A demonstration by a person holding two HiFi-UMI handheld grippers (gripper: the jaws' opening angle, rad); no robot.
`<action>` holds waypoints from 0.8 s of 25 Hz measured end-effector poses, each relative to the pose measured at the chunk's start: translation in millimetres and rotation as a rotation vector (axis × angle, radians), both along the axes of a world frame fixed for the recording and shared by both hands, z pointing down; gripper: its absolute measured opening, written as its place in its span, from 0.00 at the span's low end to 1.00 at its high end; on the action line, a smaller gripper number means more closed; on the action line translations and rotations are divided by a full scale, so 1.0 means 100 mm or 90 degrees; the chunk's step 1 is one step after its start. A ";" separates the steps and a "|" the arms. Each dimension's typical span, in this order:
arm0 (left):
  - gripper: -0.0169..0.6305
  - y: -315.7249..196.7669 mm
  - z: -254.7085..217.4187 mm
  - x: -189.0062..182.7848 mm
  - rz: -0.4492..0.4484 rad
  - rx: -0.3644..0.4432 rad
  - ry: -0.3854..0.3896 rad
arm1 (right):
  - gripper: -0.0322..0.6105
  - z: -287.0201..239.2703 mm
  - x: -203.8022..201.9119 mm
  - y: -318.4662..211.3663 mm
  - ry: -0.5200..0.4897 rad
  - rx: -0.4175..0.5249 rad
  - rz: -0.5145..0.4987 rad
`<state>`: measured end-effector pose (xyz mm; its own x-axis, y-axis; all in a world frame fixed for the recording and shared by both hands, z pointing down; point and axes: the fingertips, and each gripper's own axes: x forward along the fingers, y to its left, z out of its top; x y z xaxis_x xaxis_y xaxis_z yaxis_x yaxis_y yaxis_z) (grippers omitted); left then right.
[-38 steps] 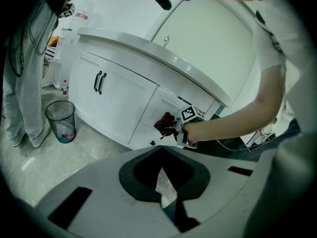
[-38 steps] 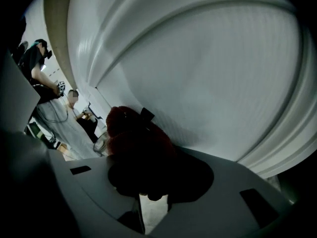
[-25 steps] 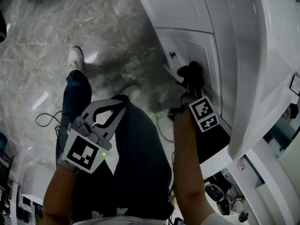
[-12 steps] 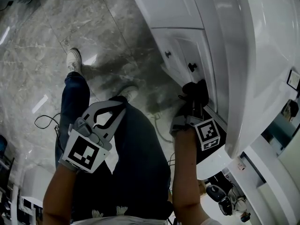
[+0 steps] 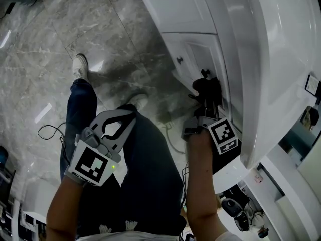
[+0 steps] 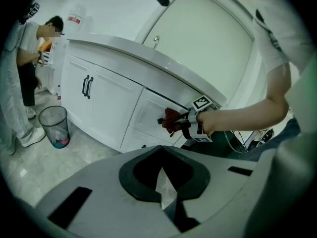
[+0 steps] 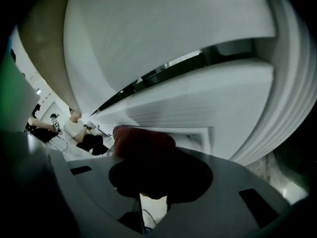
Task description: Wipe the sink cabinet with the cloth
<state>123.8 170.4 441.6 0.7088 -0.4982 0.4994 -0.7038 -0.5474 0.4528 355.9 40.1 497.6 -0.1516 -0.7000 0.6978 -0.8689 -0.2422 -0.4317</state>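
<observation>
Grey marble floor fills the room beneath the wearer, and the white sink cabinet runs beside it under a curved white countertop. Against the panelled front of the sink cabinet, just below one of its small dark knobs, the right gripper presses a dark red cloth. Its fingers are clamped tight on the cloth, whose fuzzy bunch sticks out past their tips and touches the door panel in the right gripper view. A second knob sits on the neighbouring door, farther from the cloth. The left gripper hangs well away from the sink cabinet, above the wearer's dark-trousered thigh; its fingers are drawn together at the tips with nothing between them, only a narrow sliver of floor showing through the gap behind them. A white shoe stands on the floor far out from the sink cabinet, and a thin dark cable loops nearby. Along the far end of the sink cabinet, the left gripper view shows a clear waste bin on the floor close to its doors, with a person standing just past it.
</observation>
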 end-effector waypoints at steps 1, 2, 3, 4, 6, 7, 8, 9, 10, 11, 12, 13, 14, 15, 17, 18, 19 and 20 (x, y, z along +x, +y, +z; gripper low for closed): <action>0.04 0.00 0.00 -0.02 -0.003 0.000 0.000 | 0.20 0.00 -0.06 -0.05 0.002 0.003 -0.009; 0.04 0.00 0.00 -0.04 -0.005 0.000 0.000 | 0.20 -0.01 -0.11 -0.10 0.006 0.005 -0.017; 0.04 -0.01 0.00 -0.05 -0.007 -0.001 0.000 | 0.20 -0.02 -0.17 -0.14 0.009 0.007 -0.024; 0.04 0.00 0.00 -0.07 -0.009 -0.002 0.001 | 0.20 -0.03 -0.22 -0.18 0.011 0.009 -0.030; 0.04 0.00 0.01 -0.10 -0.012 -0.004 0.003 | 0.20 -0.05 -0.31 -0.22 0.009 0.010 -0.036; 0.04 0.00 0.01 -0.11 -0.013 -0.005 0.004 | 0.20 -0.06 -0.36 -0.23 0.004 0.011 -0.040; 0.04 0.00 0.02 -0.12 -0.014 -0.007 0.004 | 0.20 -0.07 -0.42 -0.23 -0.002 0.012 -0.046; 0.04 0.00 0.02 -0.13 -0.014 -0.008 0.005 | 0.20 -0.08 -0.47 -0.22 -0.008 0.013 -0.053; 0.04 0.00 0.03 -0.14 -0.014 -0.009 0.006 | 0.20 -0.07 -0.52 -0.21 -0.013 0.013 -0.059; 0.04 0.00 0.03 -0.15 -0.014 -0.009 0.007 | 0.20 -0.05 -0.56 -0.19 -0.019 0.009 -0.060; 0.04 -0.01 0.03 -0.17 -0.014 -0.009 0.007 | 0.20 -0.01 -0.57 -0.17 -0.025 0.002 -0.055; 0.04 -0.01 0.04 -0.20 -0.013 -0.009 0.006 | 0.20 0.05 -0.57 -0.17 -0.031 -0.008 -0.046; 0.04 -0.02 0.04 -0.23 -0.014 -0.009 0.005 | 0.20 0.13 -0.56 -0.16 -0.036 -0.018 -0.034; 0.04 -0.03 0.05 -0.26 -0.019 -0.009 0.006 | 0.20 0.21 -0.55 -0.17 -0.039 -0.026 -0.026; 0.04 -0.07 0.05 -0.31 -0.029 -0.009 0.009 | 0.20 0.32 -0.56 -0.21 -0.033 -0.035 -0.032; 0.04 -0.07 0.05 -0.33 -0.032 -0.010 0.008 | 0.20 0.36 -0.58 -0.23 -0.027 -0.038 -0.039; 0.04 -0.07 0.05 -0.34 -0.033 -0.011 0.008 | 0.20 0.39 -0.59 -0.25 -0.023 -0.040 -0.045; 0.04 -0.07 0.05 -0.35 -0.033 -0.012 0.007 | 0.20 0.41 -0.60 -0.26 -0.018 -0.042 -0.049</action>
